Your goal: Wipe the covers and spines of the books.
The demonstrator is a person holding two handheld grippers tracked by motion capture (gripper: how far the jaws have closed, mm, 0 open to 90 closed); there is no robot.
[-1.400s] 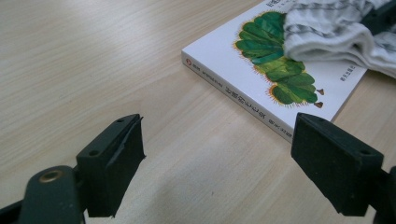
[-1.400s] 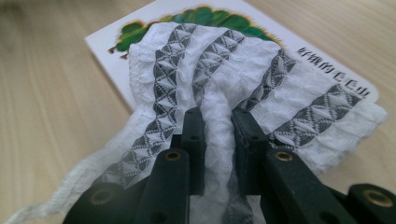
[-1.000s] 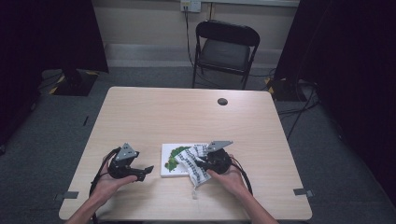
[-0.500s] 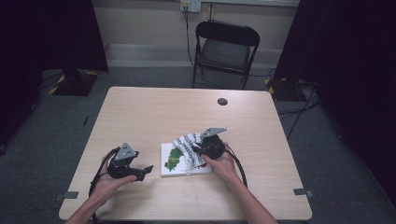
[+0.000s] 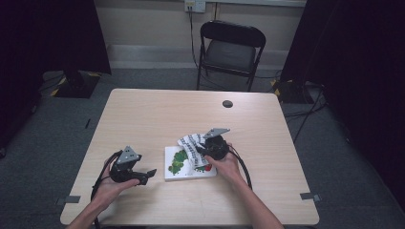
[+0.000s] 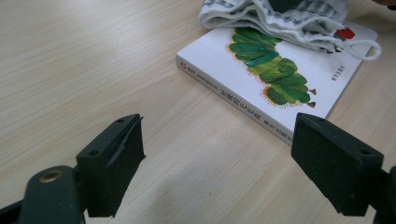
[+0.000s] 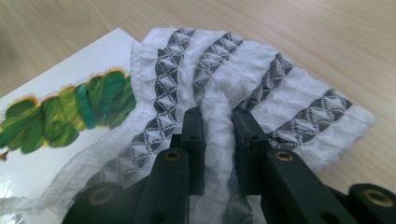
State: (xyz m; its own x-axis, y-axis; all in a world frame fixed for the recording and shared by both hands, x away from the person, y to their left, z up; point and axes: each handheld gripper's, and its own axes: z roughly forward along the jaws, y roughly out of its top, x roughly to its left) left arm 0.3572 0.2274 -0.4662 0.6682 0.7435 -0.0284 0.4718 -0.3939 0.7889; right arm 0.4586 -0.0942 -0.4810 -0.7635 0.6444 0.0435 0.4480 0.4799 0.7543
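White cotton with grey triangle-patterned bands — a small cloth — is bunched between the jaws of the right gripper, which are clenched on a fold of it. In the high view that gripper holds the cloth lifted and draped over the far right part of a picture book with a green caterpillar on its white cover. Pinching a raised ridge rather than a flat edge probably gives the pads enough fabric to carry it without slipping. The book lies flat on the pale wooden table, near the person's edge, with the cloth resting partly on its cover and partly on the tabletop beyond. The left gripper rests on the table just beside the book's left side, jaws released and wide apart with nothing between them — aimed at the book's spine, likely ready to steady it.
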